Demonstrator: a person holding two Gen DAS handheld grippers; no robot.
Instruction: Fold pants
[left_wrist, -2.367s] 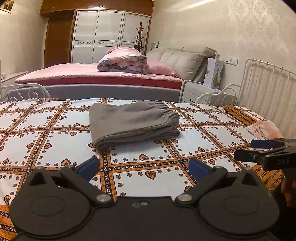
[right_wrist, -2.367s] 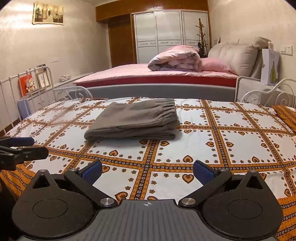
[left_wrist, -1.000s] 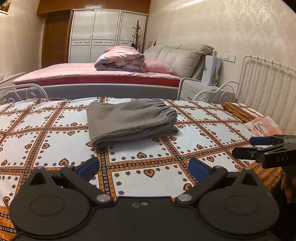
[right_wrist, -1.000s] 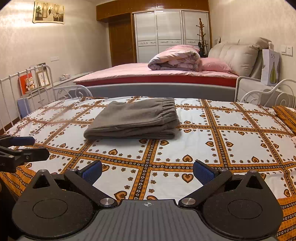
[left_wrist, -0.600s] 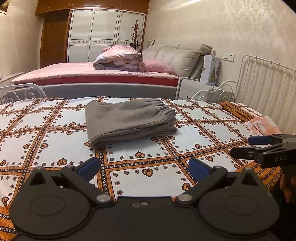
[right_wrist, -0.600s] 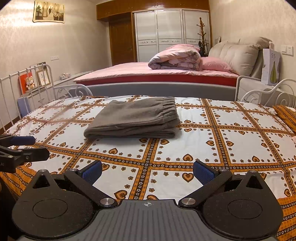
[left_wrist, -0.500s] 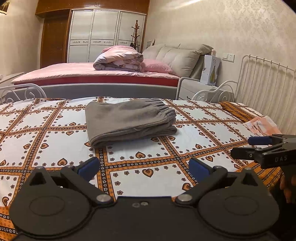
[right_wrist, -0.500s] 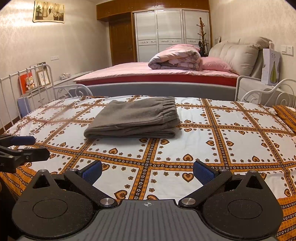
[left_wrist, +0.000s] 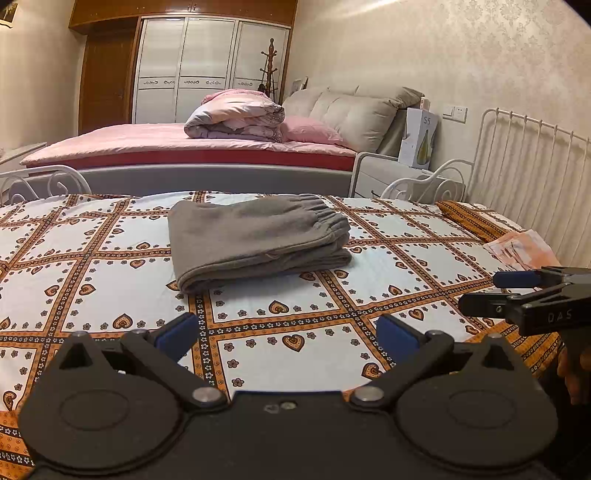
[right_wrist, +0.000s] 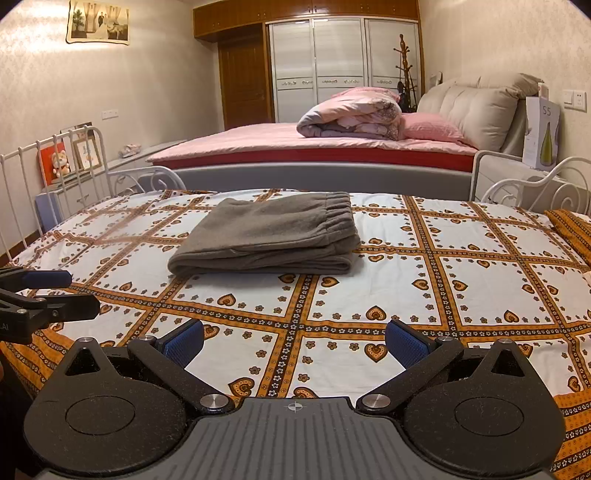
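Note:
Grey pants (left_wrist: 255, 240) lie folded in a compact stack on the patterned bed sheet (left_wrist: 92, 288), elastic waistband to the right. They also show in the right wrist view (right_wrist: 269, 234). My left gripper (left_wrist: 286, 330) is open and empty, held back over the bed's near edge, well short of the pants. My right gripper (right_wrist: 293, 338) is open and empty, also near the front edge. Each gripper shows from the side in the other's view: the right one (left_wrist: 484, 291) at far right, the left one (right_wrist: 79, 293) at far left.
A white metal bed frame (left_wrist: 524, 155) rails the right side, another rail (right_wrist: 55, 162) the left. A pink item (left_wrist: 521, 249) lies on the sheet at right. A second bed with a pink quilt (right_wrist: 351, 118) stands behind. A white box (right_wrist: 541, 133) sits on a nightstand.
Both grippers have drifted only slightly; the left view shifted a little. The pants lie still and both grippers stay open.

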